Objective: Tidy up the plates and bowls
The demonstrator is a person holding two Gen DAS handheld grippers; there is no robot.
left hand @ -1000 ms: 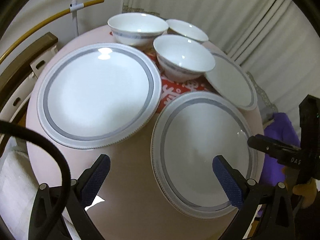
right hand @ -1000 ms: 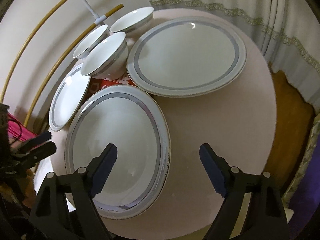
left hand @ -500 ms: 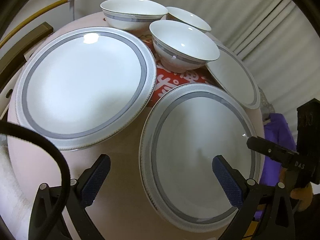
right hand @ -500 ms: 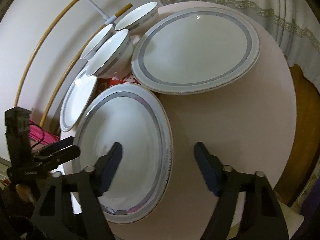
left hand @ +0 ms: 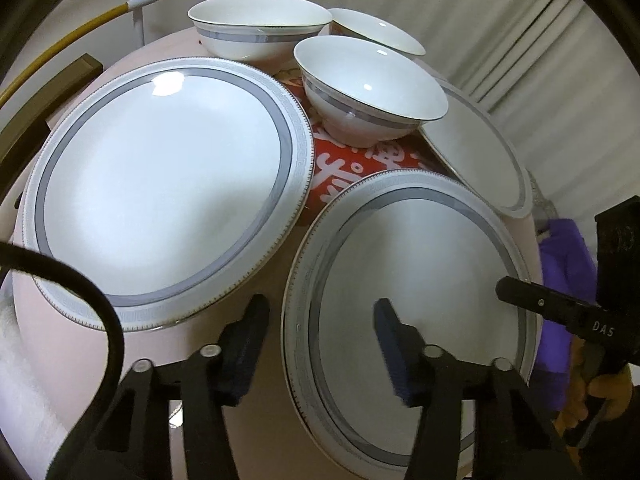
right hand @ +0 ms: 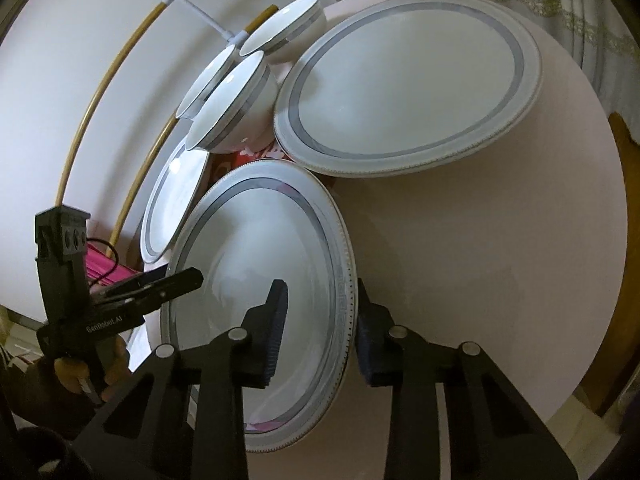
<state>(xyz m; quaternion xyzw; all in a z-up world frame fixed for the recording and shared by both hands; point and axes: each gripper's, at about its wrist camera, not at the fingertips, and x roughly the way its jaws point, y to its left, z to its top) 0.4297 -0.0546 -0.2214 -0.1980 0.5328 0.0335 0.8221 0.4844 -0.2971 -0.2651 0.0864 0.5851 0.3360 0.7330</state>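
Two large grey-banded white plates lie on a round pink table (right hand: 500, 264). My left gripper (left hand: 320, 344) straddles the left rim of the near plate (left hand: 416, 292), jaws narrowed but apart from it. My right gripper (right hand: 320, 316) straddles the same plate's right rim (right hand: 340, 280), jaws close around it; contact is unclear. The second large plate (left hand: 160, 184) lies left of it, also in the right wrist view (right hand: 404, 84). A smaller plate (left hand: 476, 156) and three white bowls, the nearest one (left hand: 368, 92), sit at the back.
A red printed mat (left hand: 348, 168) lies between the plates under the bowls. A yellow hoop (left hand: 100, 20) and white curtains stand behind the table. A purple cloth (left hand: 564, 252) hangs past the table's right edge.
Both grippers have moved in toward the near plate and narrowed their jaws around its opposite rims. The plates and bowls have not moved.
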